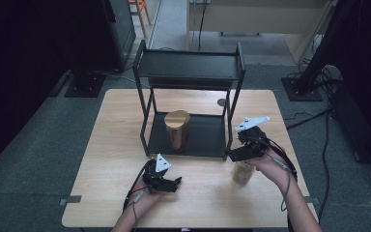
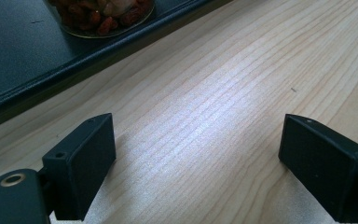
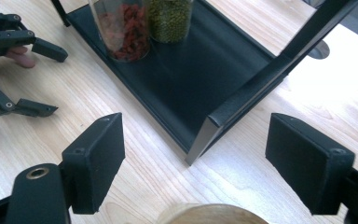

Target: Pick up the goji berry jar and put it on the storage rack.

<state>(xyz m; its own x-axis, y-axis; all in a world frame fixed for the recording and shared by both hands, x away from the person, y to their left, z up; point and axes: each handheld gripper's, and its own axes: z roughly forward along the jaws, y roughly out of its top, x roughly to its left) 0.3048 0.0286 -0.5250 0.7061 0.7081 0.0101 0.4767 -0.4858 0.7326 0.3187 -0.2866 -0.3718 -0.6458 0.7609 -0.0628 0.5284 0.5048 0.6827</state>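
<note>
While poised just above the wooden-lidded jar (image 1: 243,172) on the counter (image 1: 101,159), near the rack's (image 1: 188,67) front right post, right gripper (image 1: 242,151) spread wide, grasping nothing. Left gripper (image 1: 174,184) resting low on the counter, likewise spread and empty. On the rack's bottom shelf, a jar of red bits (image 3: 123,28) beside a jar of green beans (image 3: 168,18).

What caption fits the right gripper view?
Open right gripper poised above a wooden-lidded jar beside the black shelf.
</note>
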